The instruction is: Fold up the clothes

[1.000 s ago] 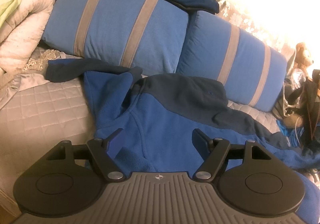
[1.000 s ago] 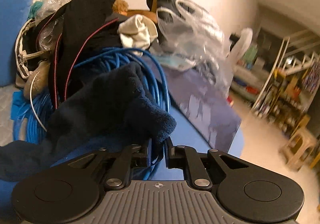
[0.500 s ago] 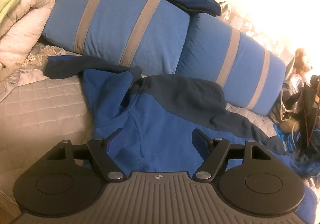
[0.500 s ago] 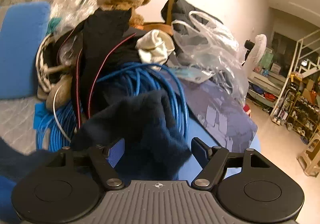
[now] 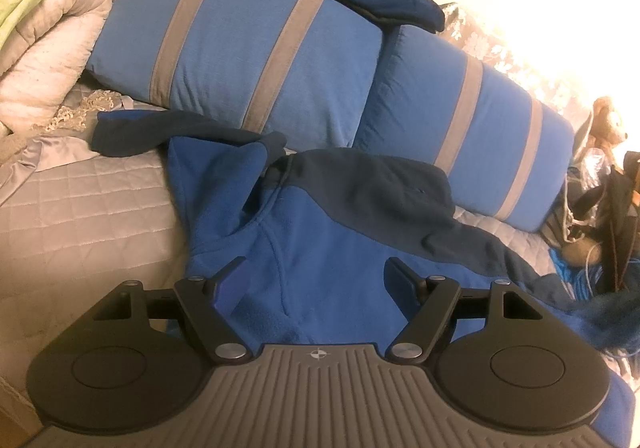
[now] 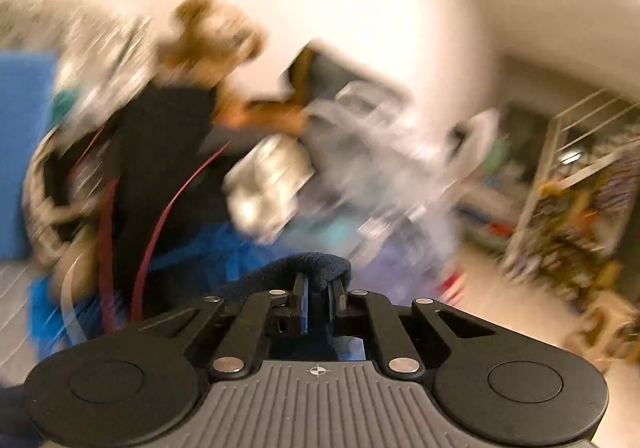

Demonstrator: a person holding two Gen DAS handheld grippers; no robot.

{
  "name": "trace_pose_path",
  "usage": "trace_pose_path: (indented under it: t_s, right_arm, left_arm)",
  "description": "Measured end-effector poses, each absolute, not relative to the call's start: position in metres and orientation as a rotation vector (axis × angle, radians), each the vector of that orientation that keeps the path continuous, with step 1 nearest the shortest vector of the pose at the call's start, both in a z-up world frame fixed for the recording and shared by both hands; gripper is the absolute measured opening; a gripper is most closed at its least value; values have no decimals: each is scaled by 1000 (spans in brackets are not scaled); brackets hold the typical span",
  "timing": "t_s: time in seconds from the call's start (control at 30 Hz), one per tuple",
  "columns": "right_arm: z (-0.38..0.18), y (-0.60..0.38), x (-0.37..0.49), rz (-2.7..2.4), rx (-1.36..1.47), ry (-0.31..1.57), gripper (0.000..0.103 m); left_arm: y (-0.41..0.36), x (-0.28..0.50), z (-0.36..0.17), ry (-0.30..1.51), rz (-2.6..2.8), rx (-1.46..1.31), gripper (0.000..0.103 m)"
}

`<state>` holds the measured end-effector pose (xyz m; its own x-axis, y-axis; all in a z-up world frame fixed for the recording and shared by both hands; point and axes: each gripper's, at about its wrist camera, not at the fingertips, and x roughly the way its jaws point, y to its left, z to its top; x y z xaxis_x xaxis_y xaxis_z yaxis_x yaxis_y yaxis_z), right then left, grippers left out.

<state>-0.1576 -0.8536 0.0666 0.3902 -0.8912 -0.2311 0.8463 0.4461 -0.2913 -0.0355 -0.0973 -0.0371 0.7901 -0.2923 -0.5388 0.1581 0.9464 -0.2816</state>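
Right gripper [image 6: 318, 288] is clamped on a dark navy sleeve end [image 6: 308, 268]; everything past it is smeared by blur, the teddy bear [image 6: 212, 36] barely readable. Left gripper [image 5: 316, 280] hangs spread wide above the blue fleece [image 5: 320, 232], gripping nothing. That fleece lies on the quilted bed [image 5: 80, 216] just in front of the striped pillows [image 5: 248, 60], collar toward them, its near edge cut off by the gripper body.
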Motion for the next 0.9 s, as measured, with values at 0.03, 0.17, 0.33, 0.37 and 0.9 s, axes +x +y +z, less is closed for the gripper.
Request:
trace_pose_path:
  t_s: [0.03, 0.17, 0.33, 0.37, 0.9]
  right_arm:
    - [67, -854, -156, -1117, -136, 380, 11]
    - [54, -868, -145, -1076, -88, 511, 13]
    - [33, -868, -136, -1032, -64, 623, 58]
    - [31, -865, -135, -1029, -71, 623, 68]
    - [16, -746, -76, -524, -137, 504, 95]
  left_arm:
    - [-97, -35, -37, 615, -244, -228, 73]
    - [-97, -36, -37, 614, -243, -228, 73]
    - [-98, -36, -37, 614, -241, -228, 73]
    - [-98, -36, -37, 614, -242, -228, 73]
    - [-97, -36, -37, 613, -243, -229, 73]
